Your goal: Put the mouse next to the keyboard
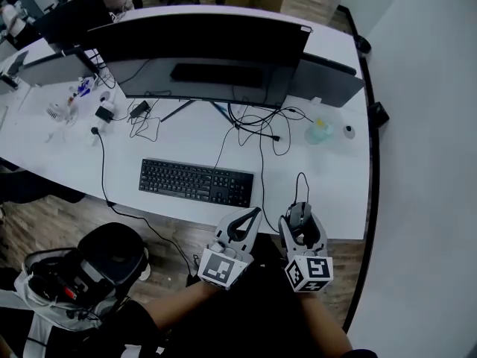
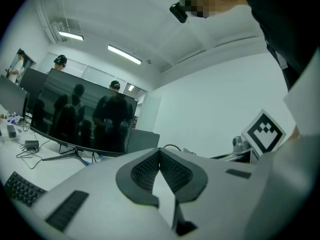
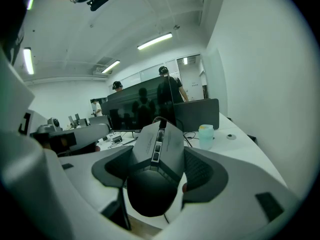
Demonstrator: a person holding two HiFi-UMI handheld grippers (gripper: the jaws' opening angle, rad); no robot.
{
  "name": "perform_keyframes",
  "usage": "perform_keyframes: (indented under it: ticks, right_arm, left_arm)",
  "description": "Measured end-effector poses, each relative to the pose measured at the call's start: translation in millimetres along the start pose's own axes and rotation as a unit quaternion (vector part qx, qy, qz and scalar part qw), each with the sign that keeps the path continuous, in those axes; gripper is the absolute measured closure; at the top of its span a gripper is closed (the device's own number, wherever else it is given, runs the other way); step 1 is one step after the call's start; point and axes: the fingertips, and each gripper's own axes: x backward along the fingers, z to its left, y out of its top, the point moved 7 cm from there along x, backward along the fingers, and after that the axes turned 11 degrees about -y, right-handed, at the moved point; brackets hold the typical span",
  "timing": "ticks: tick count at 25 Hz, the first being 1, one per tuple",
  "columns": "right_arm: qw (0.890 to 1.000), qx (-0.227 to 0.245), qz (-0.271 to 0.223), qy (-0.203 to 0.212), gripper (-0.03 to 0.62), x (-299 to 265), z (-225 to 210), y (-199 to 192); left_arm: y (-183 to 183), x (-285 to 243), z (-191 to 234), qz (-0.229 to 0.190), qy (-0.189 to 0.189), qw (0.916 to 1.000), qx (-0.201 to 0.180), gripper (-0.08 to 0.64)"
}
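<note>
A black wired mouse (image 1: 299, 216) sits between the jaws of my right gripper (image 1: 302, 223) at the desk's front edge, right of the keyboard. In the right gripper view the mouse (image 3: 156, 171) fills the gap and both pads (image 3: 202, 176) press its sides, so that gripper is shut on it. The black keyboard (image 1: 196, 182) lies flat in front of the monitor, a hand's width left of the mouse. My left gripper (image 1: 244, 224) hovers at the desk edge beside the keyboard's right end. Its jaws (image 2: 161, 170) meet at the tips with nothing between them.
A wide dark monitor (image 1: 201, 39) stands behind the keyboard, with tangled cables (image 1: 257, 129) under it. A pale green cup (image 1: 319, 131) sits at the right, chargers and small items (image 1: 104, 110) at the left. A black chair (image 1: 112, 256) stands below the desk edge.
</note>
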Motion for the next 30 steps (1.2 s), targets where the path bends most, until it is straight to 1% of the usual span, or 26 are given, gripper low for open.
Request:
perform_keyframes:
  ticks: [3,5,7,10,15,19,23,28,30]
  right_arm:
    - [1.000,-0.013,0.013,-0.003,0.270,-22.7,-6.3,-5.6]
    - [0.999,-0.026,0.027,-0.005,0.270,-34.8,-11.5,-11.6]
    - [0.999,-0.027,0.037,-0.006,0.270,-44.8,-17.4,-14.7]
    - [0.999,-0.020,0.048,-0.008,0.270,-61.5,-24.1,-17.6]
    - [0.996,-0.008,0.085,0.001,0.270,-87.3,-33.2,-35.0]
    - [0.994,0.004,0.107,0.003,0.270,-102.4,-41.6,-48.6]
    - [0.991,0.001,0.133,0.003,0.270,-122.9,-43.2,-63.9]
    - [0.988,0.030,0.153,0.009,0.270,-144.9,-49.3,-80.1]
    - [0.986,0.032,0.165,0.008,0.270,-152.4,-53.3,-86.5]
  left_arm:
    - [-2.0,-12.8,11.6,0.024,0.001,0.9997,-0.002,0.557]
    - [-2.5,-20.4,17.2,0.027,0.004,0.9996,0.001,0.557]
    - [-3.5,-28.8,21.9,0.036,0.003,0.9993,0.003,0.557]
    - [-4.7,-42.4,30.3,0.048,-0.002,0.9988,0.003,0.557]
    - [-5.6,-64.5,38.7,0.061,0.006,0.9981,-0.004,0.557]
    - [-12.0,-79.9,42.6,0.077,0.004,0.9970,0.008,0.557]
    - [-22.6,-89.3,49.1,0.100,0.007,0.9949,0.011,0.557]
    - [-23.5,-101.4,56.0,0.113,0.024,0.9932,0.019,0.557]
    - [-24.7,-103.3,59.4,0.120,0.033,0.9920,0.022,0.557]
